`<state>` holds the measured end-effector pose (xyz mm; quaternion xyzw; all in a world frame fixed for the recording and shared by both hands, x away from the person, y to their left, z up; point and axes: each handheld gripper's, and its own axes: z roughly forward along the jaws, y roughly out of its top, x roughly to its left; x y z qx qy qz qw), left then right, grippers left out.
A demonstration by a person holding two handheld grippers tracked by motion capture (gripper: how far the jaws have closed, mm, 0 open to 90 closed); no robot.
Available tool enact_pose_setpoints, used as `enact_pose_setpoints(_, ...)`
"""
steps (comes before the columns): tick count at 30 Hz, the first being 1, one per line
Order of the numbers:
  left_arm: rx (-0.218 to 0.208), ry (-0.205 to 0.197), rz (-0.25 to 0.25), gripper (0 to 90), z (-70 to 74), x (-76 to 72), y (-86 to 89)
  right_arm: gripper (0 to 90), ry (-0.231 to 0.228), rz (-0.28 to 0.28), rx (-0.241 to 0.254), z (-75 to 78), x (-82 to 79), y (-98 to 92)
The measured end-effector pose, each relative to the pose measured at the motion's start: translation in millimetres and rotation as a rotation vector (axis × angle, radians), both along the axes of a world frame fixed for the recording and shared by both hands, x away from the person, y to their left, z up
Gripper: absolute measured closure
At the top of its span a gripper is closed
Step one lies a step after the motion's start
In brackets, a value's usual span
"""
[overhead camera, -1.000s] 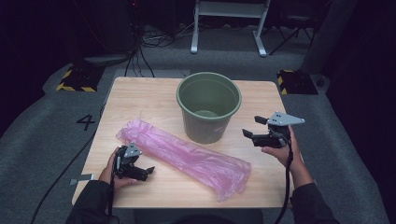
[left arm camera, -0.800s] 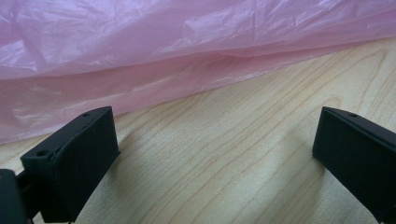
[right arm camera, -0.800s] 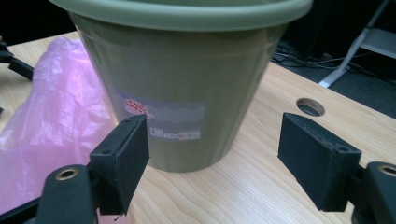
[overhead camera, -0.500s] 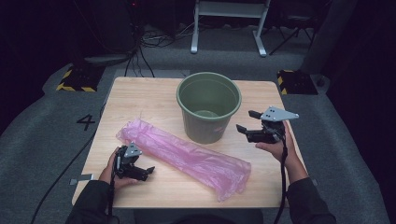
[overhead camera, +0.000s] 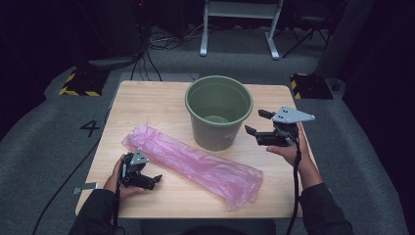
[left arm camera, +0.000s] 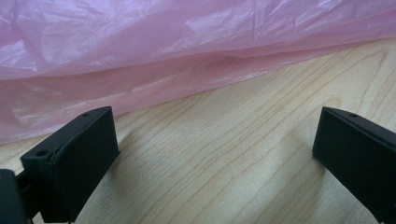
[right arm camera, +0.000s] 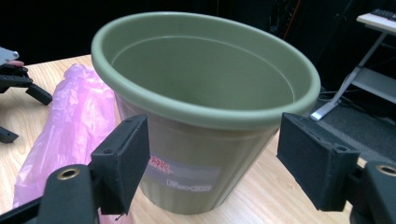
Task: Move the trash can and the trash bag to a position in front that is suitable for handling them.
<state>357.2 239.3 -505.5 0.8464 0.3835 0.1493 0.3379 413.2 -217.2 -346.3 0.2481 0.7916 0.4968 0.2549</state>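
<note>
Olive-green bucket point(overhead camera: 219, 111), translucent pink plastic bag point(overhead camera: 195, 164), pale wood-grain table point(overhead camera: 142, 105).

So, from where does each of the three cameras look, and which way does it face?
High view: above the person's side, facing forward and down on the wooden table; forearms, left gripper, right gripper.
Left gripper view: low, along its open jaws towards the pink plastic bag.
Right gripper view: along its open jaws at the green bucket.
Shared: bag, table.
</note>
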Motion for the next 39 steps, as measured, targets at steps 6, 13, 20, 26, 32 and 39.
enact_pose_setpoints(6,0.0,0.0,0.0,0.1,0.0,0.0,0.0,25.8,-0.023,0.014,-0.012,8.5,-1.7,8.0)
enact_pose_setpoints(13,0.0,0.0,0.0,0.1,0.0,0.0,0.0,25.8,-0.031,0.03,-0.022,12.5,-1.4,17.5)
enact_pose_setpoints(20,0.0,0.0,0.0,0.1,0.0,0.0,0.0,25.8,-0.032,0.048,-0.028,13.1,-0.5,28.1)
enact_pose_setpoints(26,0.0,0.0,-0.001,0.1,-0.1,0.0,0.0,25.8,-0.028,0.066,-0.039,12.0,2.4,39.6)
enact_pose_setpoints(32,0.001,0.0,-0.001,0.1,0.0,0.0,0.1,26.9,0.0,0.099,-0.036,9.9,7.5,48.8)
enact_pose_setpoints(39,0.001,0.0,-0.001,0.1,0.0,0.0,0.1,30.5,0.042,0.118,-0.062,3.1,17.6,62.6)
